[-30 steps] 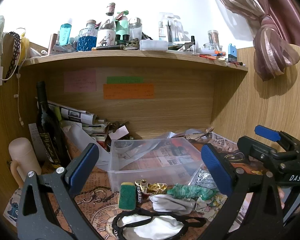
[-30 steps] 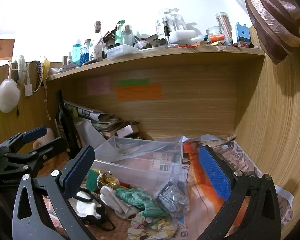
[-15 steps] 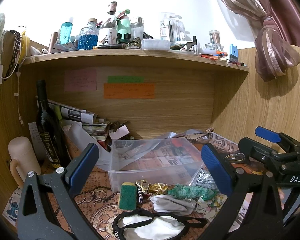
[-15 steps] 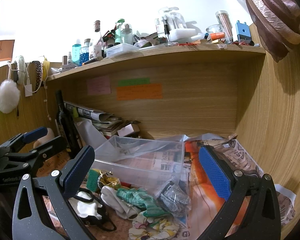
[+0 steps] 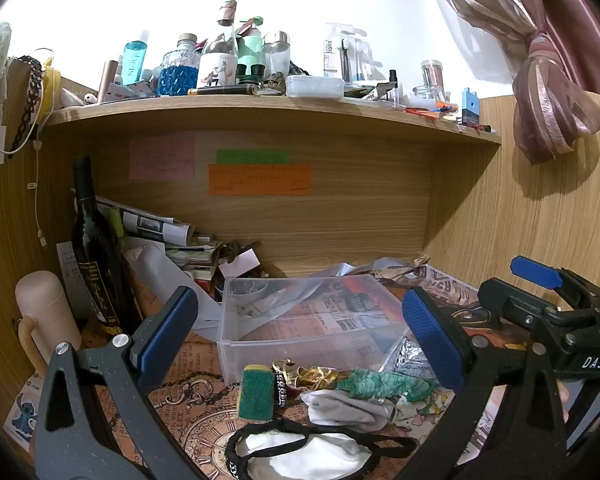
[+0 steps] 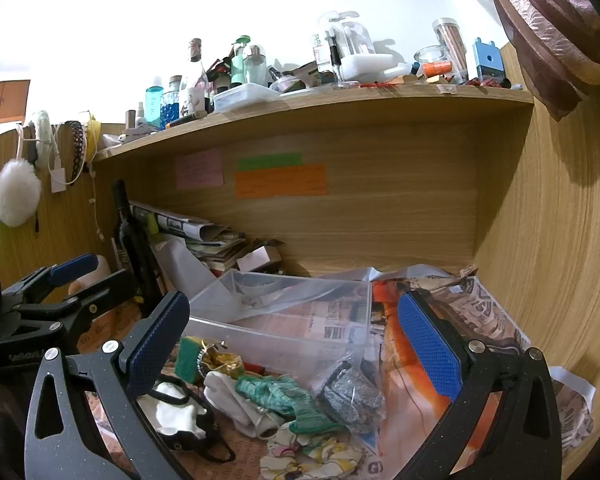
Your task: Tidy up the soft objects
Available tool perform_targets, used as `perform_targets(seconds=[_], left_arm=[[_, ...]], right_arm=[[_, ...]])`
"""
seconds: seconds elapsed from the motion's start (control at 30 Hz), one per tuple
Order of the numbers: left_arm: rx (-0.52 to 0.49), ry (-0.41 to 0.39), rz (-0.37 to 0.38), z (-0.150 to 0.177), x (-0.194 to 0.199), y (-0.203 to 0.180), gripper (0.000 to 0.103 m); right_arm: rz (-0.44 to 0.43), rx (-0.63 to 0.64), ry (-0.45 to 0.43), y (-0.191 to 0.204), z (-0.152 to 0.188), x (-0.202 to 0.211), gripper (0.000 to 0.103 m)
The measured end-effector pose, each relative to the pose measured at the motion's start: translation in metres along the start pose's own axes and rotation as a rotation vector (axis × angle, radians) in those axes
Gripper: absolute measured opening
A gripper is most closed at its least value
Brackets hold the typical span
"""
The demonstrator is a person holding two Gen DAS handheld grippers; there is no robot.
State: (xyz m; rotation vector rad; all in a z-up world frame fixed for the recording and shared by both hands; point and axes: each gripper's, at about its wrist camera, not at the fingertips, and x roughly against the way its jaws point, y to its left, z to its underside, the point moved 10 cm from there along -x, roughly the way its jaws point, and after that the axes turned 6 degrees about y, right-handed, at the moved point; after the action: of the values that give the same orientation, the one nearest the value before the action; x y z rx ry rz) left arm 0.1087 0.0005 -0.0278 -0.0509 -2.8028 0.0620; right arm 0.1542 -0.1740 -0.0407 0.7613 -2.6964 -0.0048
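A clear plastic box [image 5: 260, 336] [image 6: 236, 332] stands on the desk. In front of it lies a pile of soft things: a green sponge [image 5: 255, 392] [image 6: 185, 360], a green cloth [image 5: 384, 384] [image 6: 284, 396], a white cloth [image 5: 340, 406] [image 6: 236, 400], a white and black mask [image 5: 312, 456] [image 6: 176, 420], a grey bagged item [image 6: 352, 396] and a patterned cloth [image 6: 312, 456]. My left gripper [image 5: 300, 336] is open and empty above the pile. My right gripper [image 6: 292, 344] is open and empty, to the right of the left one.
A dark wine bottle [image 5: 94, 256] and a beige flask [image 5: 46, 312] stand at the left. Papers [image 5: 156, 226] are stacked at the back. A shelf [image 5: 260, 106] crowded with bottles hangs overhead. A wooden wall [image 6: 560, 240] closes the right side.
Both views have shifted very slightly. Both grippers stay open and nothing in the pile has moved.
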Motion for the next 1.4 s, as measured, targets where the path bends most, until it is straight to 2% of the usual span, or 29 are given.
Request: perform_targets(seconds=[0.97,1.2,1.27,1.33,1.4], left_arm=[[0.009,0.006,0.002,0.001,-0.004,0.009,0.103],[0.037,0.048,0.003,0.01,-0.017,0.026,0.103],[0.051,0.077,0.008,0.015,-0.024,0.031,0.098],[0.061,0.12,0.007,0.022,-0.034,0.038,0.086],[0.072,0.165,0.001,0.031,-0.044,0.046,0.085]], right_arm=[[-0.012,0.001,0.002,0.004,0.001,-0.002,0.103],[0.012,0.016,0.03,-0.003,0.007,-0.011,0.103],[0.021,0.016,0.05,-0.008,0.011,-0.016,0.103],[0.034,0.011,0.071,-0.016,0.016,-0.022,0.103],[0.047,0.004,0.102,-0.025,0.023,-0.029,0.101]])
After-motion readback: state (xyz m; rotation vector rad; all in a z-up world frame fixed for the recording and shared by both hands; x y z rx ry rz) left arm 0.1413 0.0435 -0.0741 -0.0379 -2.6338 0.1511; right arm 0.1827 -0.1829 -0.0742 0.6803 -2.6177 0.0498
